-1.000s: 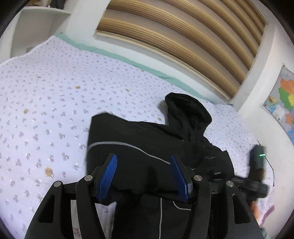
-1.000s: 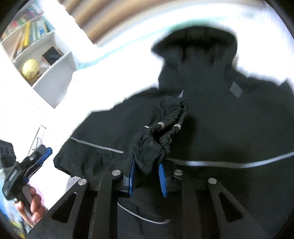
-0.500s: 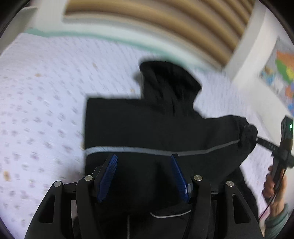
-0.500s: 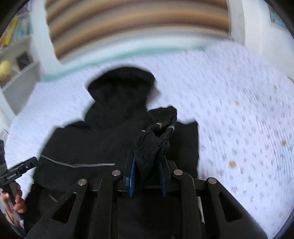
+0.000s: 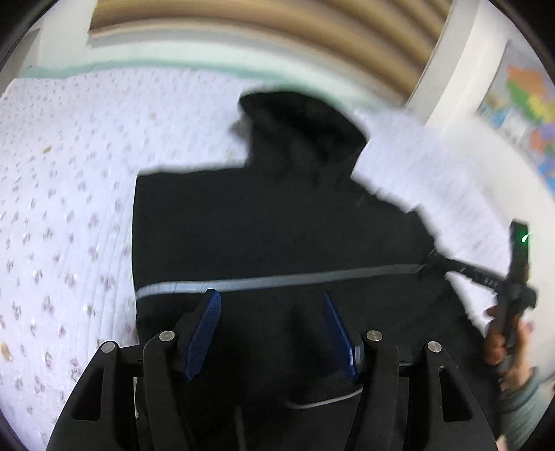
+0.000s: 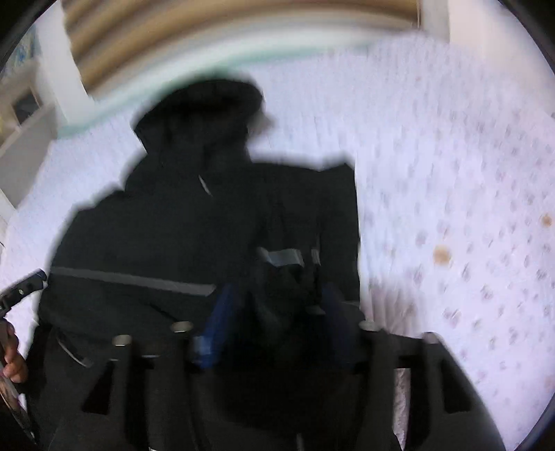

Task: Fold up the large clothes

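Note:
A black hooded jacket [image 5: 260, 225] lies spread on the bed, hood [image 5: 305, 132] toward the headboard, with a grey reflective stripe [image 5: 277, 279] across it. My left gripper [image 5: 274, 312] hovers over the jacket's lower middle, open, nothing between its blue pads [image 5: 204, 329]. In the right wrist view, which is blurred, my right gripper [image 6: 274, 312] is over the right side of the jacket [image 6: 166, 225]. Its jaws are opening, and the bunched sleeve cuff [image 6: 288, 284] sits loose between them, folded onto the body. The right gripper [image 5: 433, 263] also shows at the jacket's right edge.
A white sheet with small floral print [image 5: 62, 208] covers the bed around the jacket [image 6: 468, 208]. A slatted wooden headboard [image 5: 277, 31] stands behind, a coloured map [image 5: 530, 114] hangs at the right, and a shelf [image 6: 24, 114] is at the left. A hand [image 5: 503, 347] grips the right tool.
The right gripper carried the sleeve cuff across onto the jacket's side, then its jaws spread off the cuff. The left gripper swung over the jacket's middle, still open.

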`<state>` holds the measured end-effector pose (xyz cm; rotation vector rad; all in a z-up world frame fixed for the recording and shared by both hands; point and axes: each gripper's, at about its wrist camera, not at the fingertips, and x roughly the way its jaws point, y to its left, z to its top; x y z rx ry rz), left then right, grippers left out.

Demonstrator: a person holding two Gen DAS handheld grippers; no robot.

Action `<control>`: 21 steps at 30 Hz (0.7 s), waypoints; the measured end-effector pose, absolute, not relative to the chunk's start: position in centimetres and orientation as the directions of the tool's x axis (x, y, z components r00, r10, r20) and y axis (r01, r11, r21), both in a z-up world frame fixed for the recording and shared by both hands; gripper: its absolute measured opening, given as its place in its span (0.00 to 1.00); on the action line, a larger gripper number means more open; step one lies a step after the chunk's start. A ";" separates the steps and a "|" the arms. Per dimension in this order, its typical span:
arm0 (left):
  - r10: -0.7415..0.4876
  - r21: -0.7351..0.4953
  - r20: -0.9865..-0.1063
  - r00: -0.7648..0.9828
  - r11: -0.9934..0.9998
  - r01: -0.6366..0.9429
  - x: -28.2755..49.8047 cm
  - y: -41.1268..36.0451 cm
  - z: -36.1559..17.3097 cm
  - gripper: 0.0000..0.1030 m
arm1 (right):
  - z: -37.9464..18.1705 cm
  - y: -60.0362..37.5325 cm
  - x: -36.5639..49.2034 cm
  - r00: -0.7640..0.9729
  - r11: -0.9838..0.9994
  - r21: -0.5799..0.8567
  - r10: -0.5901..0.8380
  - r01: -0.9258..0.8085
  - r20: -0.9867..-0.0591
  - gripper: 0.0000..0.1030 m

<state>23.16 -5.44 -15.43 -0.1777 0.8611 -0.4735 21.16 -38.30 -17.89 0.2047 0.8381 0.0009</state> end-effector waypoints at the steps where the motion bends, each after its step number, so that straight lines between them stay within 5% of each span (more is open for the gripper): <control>1: -0.470 -0.344 -0.669 0.576 0.883 0.320 23.4 -5.3 -14.5 0.60 | -16.4 -37.9 21.1 0.709 0.976 0.210 0.104 0.064 -0.698 0.76; 6: -0.389 -0.296 -0.726 0.568 0.921 0.252 27.6 -7.3 -14.6 0.62 | -14.2 -31.5 25.5 0.688 0.986 0.165 0.137 -0.026 -0.713 0.77; 12: -0.279 -0.231 -0.819 0.502 0.960 0.156 31.0 -8.2 -20.8 0.62 | -22.5 -26.2 31.9 0.500 0.999 -0.045 -0.030 -0.019 -0.866 0.74; 17: -0.240 -0.172 -0.835 0.495 0.969 0.180 31.0 -8.8 -21.0 0.62 | -24.0 -27.6 31.9 0.469 1.000 -0.001 0.002 -0.005 -0.883 0.76; 21: -0.316 -0.220 -0.776 0.546 0.947 0.235 28.3 -7.8 -17.9 0.62 | -20.0 -29.7 28.4 0.553 0.994 0.092 0.108 -0.056 -0.826 0.67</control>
